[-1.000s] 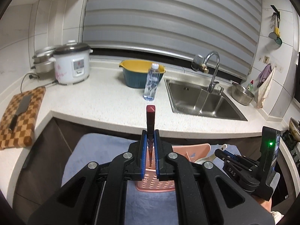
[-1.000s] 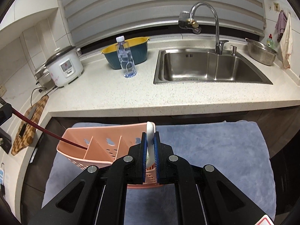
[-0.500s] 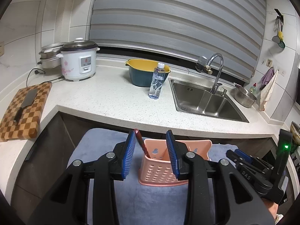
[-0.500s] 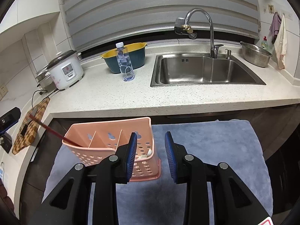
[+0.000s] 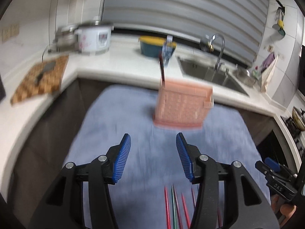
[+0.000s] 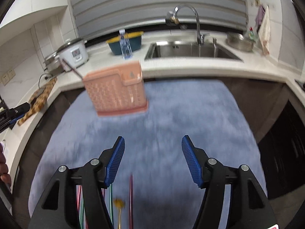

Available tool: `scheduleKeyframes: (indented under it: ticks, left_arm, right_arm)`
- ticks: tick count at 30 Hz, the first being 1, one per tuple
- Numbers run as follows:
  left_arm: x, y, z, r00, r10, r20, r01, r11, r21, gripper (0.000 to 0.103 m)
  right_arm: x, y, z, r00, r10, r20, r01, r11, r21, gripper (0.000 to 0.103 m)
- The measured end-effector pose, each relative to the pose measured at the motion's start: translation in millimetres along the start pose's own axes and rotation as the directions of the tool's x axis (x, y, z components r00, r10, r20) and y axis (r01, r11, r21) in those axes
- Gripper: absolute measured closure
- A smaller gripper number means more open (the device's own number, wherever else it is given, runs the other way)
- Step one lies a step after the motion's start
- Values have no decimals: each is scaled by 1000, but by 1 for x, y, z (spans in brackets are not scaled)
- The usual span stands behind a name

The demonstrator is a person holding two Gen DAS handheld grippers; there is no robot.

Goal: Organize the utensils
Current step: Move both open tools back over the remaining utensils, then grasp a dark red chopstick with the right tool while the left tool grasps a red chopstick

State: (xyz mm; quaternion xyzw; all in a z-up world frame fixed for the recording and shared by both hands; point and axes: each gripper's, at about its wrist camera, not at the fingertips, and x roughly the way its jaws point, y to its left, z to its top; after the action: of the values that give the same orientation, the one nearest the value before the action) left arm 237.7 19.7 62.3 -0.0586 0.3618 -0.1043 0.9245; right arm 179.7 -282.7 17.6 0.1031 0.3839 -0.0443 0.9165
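Note:
A pink perforated utensil basket [image 5: 183, 105] stands on the blue cloth [image 5: 122, 118], with a dark red chopstick [image 5: 162, 68] sticking up from its left end. It also shows in the right wrist view [image 6: 116, 91], chopstick [image 6: 71, 68] leaning left. My left gripper [image 5: 153, 155] is open and empty, well back from the basket. My right gripper [image 6: 153, 159] is open and empty. Several red and green chopsticks [image 5: 176, 208] lie on the cloth near me, also in the right wrist view [image 6: 131, 198], beside a yellow-tipped utensil [image 6: 119, 204]. Both views are motion-blurred.
A white counter [image 5: 124, 61] holds a rice cooker [image 5: 94, 37], a blue-and-yellow bowl [image 5: 152, 45], a water bottle [image 6: 125, 44], a checkered cutting board with a knife [image 5: 41, 78], and a steel sink with tap [image 6: 190, 49]. A stove [image 5: 295, 120] is at the right.
Both grippers let go of their utensils into the basket, opened wide and pulled back toward me. The basket now sits farther off and loose chopsticks have come into view.

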Motion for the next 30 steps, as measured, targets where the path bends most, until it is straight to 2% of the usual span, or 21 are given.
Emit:
scheduleKeyframes:
  ticks: [4, 8, 11, 14, 18, 23, 27, 30]
  left_arm:
    - [-7, -4, -57, 997, 17, -75, -14, 999, 35, 56]
    - [-15, -5, -108, 990, 17, -137, -8, 998, 61, 56]
    - [-25, -6, -134, 987, 10, -158, -1, 998, 58, 56]
    - [-31, -7, -157, 983, 9, -182, 3, 998, 64, 56]
    - [-39, -8, -182, 977, 7, -213, 8, 998, 69, 56]
    - [-43, -8, -198, 972, 8, -233, 11, 997, 76, 53]
    - [-47, -13, -204, 972, 1, -234, 20, 996, 88, 48]
    - [-46, -17, -208, 969, -7, -246, 33, 994, 103, 48]
  right_arm:
    - [-19, -9, -64, 997, -1, -71, 5, 999, 49, 43]
    - [-33, 1, -114, 994, -35, -101, 35, 999, -2, 43]
    - [-38, 11, -141, 992, -52, -118, 47, 998, -49, 43]
    - [-38, 16, -161, 989, -36, -145, 27, 998, -60, 44]
    - [-38, 23, -175, 987, -19, -157, 7, 997, -72, 46]
    - [-33, 36, -185, 985, -10, -173, -8, 995, -104, 60]
    - [-27, 41, -189, 982, -13, -190, -10, 993, -116, 67]
    - [-22, 42, -192, 979, -18, -205, -7, 993, -121, 85]
